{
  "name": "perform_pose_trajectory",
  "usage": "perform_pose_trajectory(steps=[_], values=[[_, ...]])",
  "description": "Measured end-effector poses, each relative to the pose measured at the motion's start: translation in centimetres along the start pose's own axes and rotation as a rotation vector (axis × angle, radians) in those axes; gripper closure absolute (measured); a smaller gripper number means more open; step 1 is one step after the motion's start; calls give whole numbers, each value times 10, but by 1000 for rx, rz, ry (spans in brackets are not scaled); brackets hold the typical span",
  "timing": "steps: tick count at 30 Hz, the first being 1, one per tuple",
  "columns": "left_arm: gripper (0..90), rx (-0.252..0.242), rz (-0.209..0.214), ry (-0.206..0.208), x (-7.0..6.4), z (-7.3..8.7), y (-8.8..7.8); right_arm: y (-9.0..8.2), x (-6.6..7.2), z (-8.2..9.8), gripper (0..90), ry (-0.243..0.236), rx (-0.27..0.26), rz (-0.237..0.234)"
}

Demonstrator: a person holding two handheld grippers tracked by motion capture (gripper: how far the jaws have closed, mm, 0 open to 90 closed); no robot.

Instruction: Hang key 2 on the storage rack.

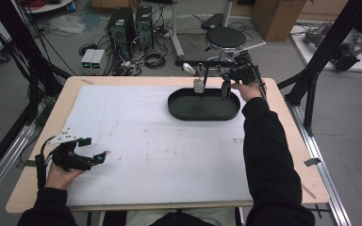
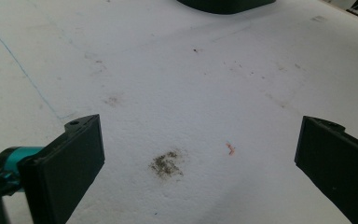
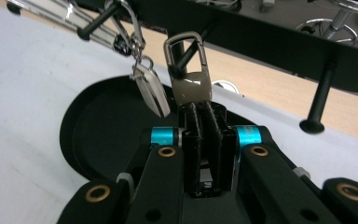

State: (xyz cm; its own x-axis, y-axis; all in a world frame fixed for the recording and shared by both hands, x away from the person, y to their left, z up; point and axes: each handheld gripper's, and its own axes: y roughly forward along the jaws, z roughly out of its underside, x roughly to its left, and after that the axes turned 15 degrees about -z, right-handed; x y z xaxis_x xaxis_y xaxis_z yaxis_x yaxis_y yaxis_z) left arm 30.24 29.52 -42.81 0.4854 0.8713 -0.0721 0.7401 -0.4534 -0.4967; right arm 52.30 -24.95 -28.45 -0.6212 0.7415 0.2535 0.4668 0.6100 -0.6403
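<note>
My right gripper is at the far side of the table, over the back rim of a black oval tray. In the right gripper view its jaws are shut on a taupe key fob, whose metal clip points up at a black peg of the rack; I cannot tell whether the clip is around the peg. Beside it a white fob hangs from a ring on that rack and shows above the tray. My left gripper rests near the table's front left, open with nothing between its jaws.
A white mat covers most of the wooden table, with small stains in front of the left gripper. The rack's feet stand on the table's far edge. Beyond it are a stool, computer towers and cables on the floor.
</note>
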Motion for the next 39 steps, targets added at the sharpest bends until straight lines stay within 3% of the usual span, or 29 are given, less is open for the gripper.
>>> perform_pose_trajectory(steps=[8,14,15,16,18,21,25,28,39], values=[[18,1,-5,5,0,0,0,6,-8,0,852,8,-17,-29],[31,-18,-11,4,0,0,-2,12,-11,-1,831,4,-30,-14],[30,-14,-11,4,0,0,-1,14,-12,0,799,6,-29,-8],[31,-12,-8,6,0,0,-1,16,-13,1,706,21,-31,-2],[30,-10,-7,5,0,0,-1,20,-13,2,605,32,-27,-36],[30,-11,-8,4,0,0,-1,26,-7,4,416,-12,21,-48],[31,-11,-7,4,0,0,-2,28,-1,5,166,8,58,-94],[30,-13,-7,2,0,0,-2,28,5,6,34,-5,69,-91],[30,-13,-11,1,0,0,-2,23,17,7,8,-25,71,-87]])
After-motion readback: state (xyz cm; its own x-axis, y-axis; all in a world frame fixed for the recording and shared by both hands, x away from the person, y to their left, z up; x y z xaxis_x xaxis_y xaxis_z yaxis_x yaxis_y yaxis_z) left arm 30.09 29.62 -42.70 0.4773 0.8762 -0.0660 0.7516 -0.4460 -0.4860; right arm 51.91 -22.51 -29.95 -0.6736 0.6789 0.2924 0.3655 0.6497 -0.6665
